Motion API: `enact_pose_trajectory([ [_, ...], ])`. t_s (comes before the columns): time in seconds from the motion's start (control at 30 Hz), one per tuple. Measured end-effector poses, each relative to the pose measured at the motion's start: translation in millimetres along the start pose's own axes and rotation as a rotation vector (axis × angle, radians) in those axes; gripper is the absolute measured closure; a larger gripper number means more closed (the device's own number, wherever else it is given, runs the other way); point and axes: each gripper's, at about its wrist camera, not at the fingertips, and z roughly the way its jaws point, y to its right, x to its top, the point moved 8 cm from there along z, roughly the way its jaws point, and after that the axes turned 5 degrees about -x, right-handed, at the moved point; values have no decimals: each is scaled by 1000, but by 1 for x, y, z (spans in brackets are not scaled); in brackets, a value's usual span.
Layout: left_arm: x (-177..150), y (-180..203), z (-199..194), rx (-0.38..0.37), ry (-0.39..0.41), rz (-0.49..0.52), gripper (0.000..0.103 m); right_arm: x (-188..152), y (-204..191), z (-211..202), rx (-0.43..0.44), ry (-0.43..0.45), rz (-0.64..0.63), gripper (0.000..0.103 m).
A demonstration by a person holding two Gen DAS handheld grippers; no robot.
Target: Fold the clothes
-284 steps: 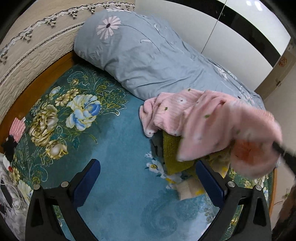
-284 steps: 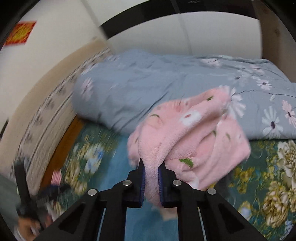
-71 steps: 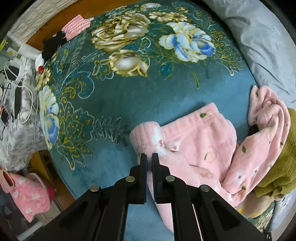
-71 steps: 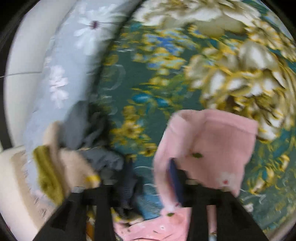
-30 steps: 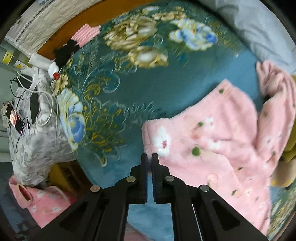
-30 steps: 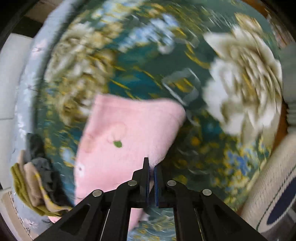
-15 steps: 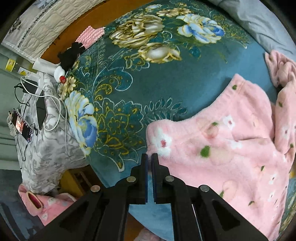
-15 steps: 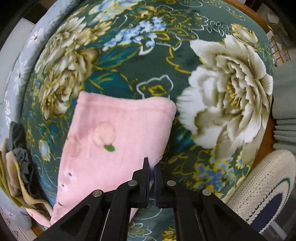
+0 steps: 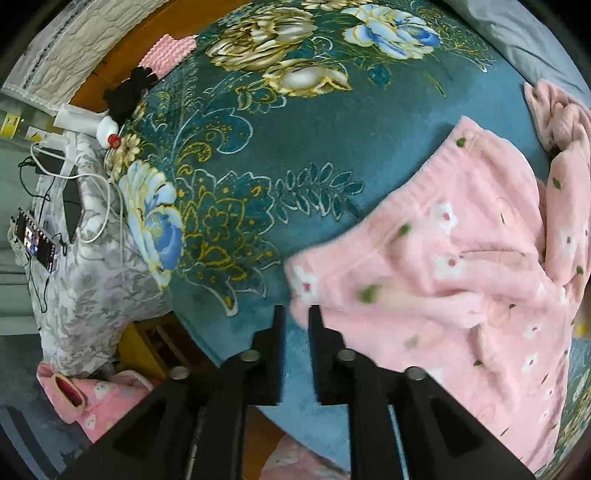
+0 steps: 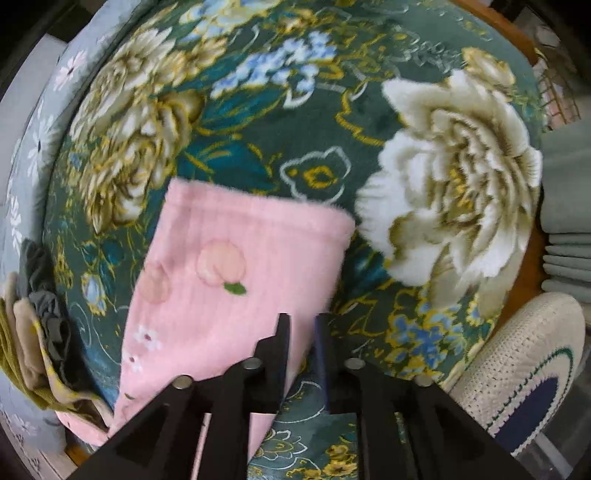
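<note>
A pink fleece garment (image 9: 461, 258) with flower and peach prints lies spread on the teal floral blanket (image 9: 295, 147). In the left wrist view its near corner sits right at the tips of my left gripper (image 9: 295, 319). The jaws are opening, and the corner lies loose in the narrow gap, not pressed. In the right wrist view the other end of the garment (image 10: 229, 288) lies flat on the blanket (image 10: 258, 110). My right gripper (image 10: 301, 332) points down over its side edge. Its jaws are opening too, with pink fabric showing in the gap but not pinched.
A second pink garment (image 9: 561, 118) lies crumpled at the right beside a grey duvet (image 9: 517, 22). A pile of olive, grey and beige clothes (image 10: 33, 350) sits at the blanket's left. The bed's edge drops to a stand with cables and a phone (image 9: 33, 240). A cream knitted cushion (image 10: 524, 369) sits bottom right.
Both grippers were shut on the garment's edges and now their jaws have parted. The fabric has slipped from the pads and settled onto the blanket.
</note>
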Motion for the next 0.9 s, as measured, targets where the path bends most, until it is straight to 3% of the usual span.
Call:
enact_pose_trajectory([
  [0.07,-1,-2,-7,-29,6,-23,88,5,-2,-12,7,23,7,72],
  [0.23,9,7,-45,-174,81,-58,86,20,-33,-47,91,80,2,72],
  [0.33,14,19,-70,-276,127,-67,75,20,-74,-70,144,126,-66,72],
  [0.43,18,33,-83,-350,151,-53,73,5,-130,-86,179,143,-174,72],
  [0.6,20,54,-82,-428,130,-32,71,-53,-244,-103,285,119,-399,69],
  [0.83,30,69,-44,-489,25,-71,70,-232,-393,-87,310,-34,-874,69],
  [0.9,36,70,-36,-499,15,-85,70,-265,-429,-84,306,-47,-949,69],
])
